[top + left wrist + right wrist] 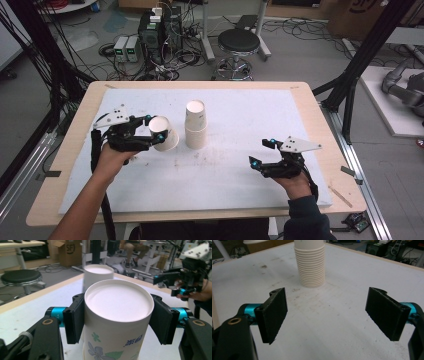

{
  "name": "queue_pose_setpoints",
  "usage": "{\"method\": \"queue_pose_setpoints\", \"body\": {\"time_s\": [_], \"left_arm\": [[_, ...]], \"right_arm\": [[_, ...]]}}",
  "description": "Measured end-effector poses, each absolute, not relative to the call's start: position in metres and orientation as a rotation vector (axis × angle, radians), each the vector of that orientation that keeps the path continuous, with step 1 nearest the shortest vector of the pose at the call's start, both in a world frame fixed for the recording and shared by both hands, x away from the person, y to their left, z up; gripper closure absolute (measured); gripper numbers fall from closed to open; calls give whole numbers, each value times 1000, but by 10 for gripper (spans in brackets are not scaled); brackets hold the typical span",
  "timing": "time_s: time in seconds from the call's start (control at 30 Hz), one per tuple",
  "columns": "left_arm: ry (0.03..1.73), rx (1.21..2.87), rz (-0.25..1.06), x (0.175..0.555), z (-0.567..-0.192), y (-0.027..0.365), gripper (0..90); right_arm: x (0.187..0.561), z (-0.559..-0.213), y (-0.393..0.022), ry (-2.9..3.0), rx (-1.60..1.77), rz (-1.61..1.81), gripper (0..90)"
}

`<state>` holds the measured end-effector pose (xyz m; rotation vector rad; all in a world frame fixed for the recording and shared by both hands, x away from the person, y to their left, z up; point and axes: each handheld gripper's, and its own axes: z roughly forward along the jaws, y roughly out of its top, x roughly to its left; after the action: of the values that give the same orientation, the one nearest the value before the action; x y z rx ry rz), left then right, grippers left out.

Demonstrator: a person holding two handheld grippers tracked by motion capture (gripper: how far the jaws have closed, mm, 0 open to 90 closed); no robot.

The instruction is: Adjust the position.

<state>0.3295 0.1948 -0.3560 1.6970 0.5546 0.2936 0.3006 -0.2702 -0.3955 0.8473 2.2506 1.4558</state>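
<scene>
Left gripper (155, 129) is clamping a single paper cup (164, 133), jaws pressing both sides of its wall near the closed base end. In the high view the cup is tilting, white base end facing up toward the camera, sitting left of centre over the white sheet (240, 170) covering the tabletop (320, 130). In the left gripper view the same paper cup (117, 322) is showing a printed flower with green leaves and some blue characters on its side, too cut off to read. No contents are showing; the end facing the camera is a flat white disc.

Just right of the held cup, a stack of paper cups (195, 124) is standing upright on the sheet, near but apart from it. In the right gripper view the stack (310, 263) is showing many ribbed rims nested together at its foot; top is cropped. The stack (97, 277) is also standing behind the held cup in the left gripper view.

Right gripper (263, 152) is hovering over the right part of the sheet, jaws spread wide with nothing between them, well apart from the stack. A cardboard box (66, 251) in the left gripper view background is carrying letters reading roughly "SF". A black round stool (240, 42) is standing on the floor beyond the tabletop.
</scene>
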Motion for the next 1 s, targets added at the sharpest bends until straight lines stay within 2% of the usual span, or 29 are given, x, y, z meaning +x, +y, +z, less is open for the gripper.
{"method": "queue_pose_setpoints", "body": {"time_s": [0.53, 1.0], "left_arm": [[464, 1732, 207, 319, -370, 166, 353], [379, 1760, 150, 317, -370, 140, 356]], "right_arm": [[296, -394, -255, 2289, 764, 1515, 179], [303, -379, -212, 2368, 605, 1591, 179]]}}
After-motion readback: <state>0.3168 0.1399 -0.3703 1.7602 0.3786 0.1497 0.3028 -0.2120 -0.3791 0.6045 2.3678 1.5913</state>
